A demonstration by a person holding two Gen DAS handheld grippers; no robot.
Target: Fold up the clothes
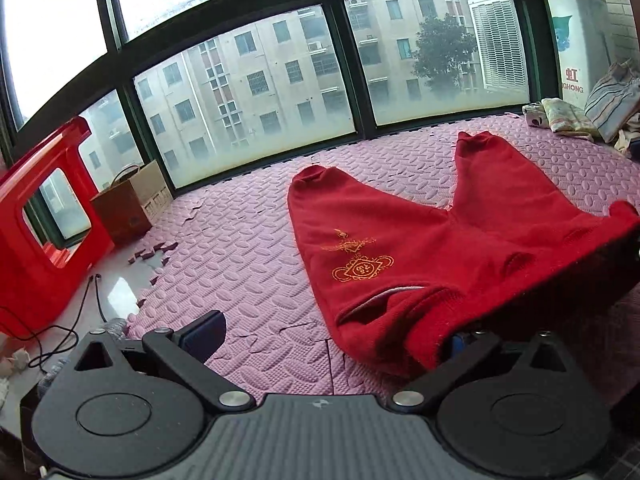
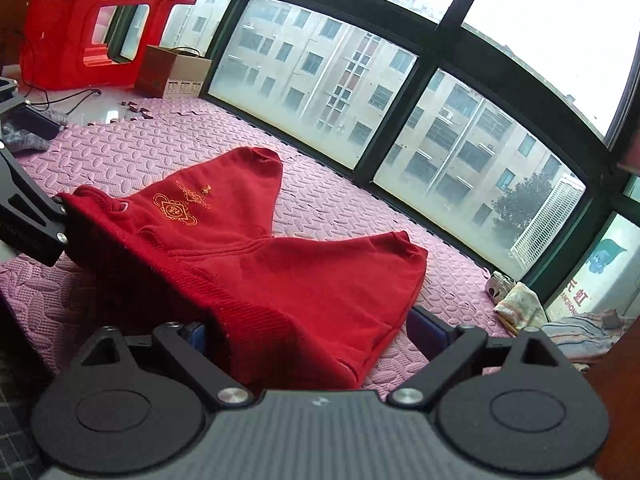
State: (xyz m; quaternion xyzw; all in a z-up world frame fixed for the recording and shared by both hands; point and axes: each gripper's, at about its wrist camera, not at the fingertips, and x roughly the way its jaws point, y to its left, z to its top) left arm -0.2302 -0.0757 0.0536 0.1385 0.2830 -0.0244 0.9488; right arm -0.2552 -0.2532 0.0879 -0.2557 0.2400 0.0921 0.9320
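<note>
Red trousers (image 1: 400,240) lie spread on the pink foam mat (image 1: 224,248), legs pointing toward the window. In the left wrist view, the left gripper (image 1: 332,336) is spread wide, waistband draped over one finger. In the right wrist view, the right gripper (image 2: 308,332) is likewise released, cloth lying between its fingers.

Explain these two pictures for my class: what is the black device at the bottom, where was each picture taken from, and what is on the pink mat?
Each picture comes from a camera mounted on a hand-held gripper, a two-fingered clamp that a person carries; the black parts at the bottom are the gripper itself. One view looks along the left gripper, the other along the right gripper. Red trousers with gold embroidery lie on the mat, legs pointing towards the windows. The waistband drapes over one finger of each gripper, whose fingers are spread; neither is clamped shut. A red stool, a box and folded cloths sit at the edges.
</note>
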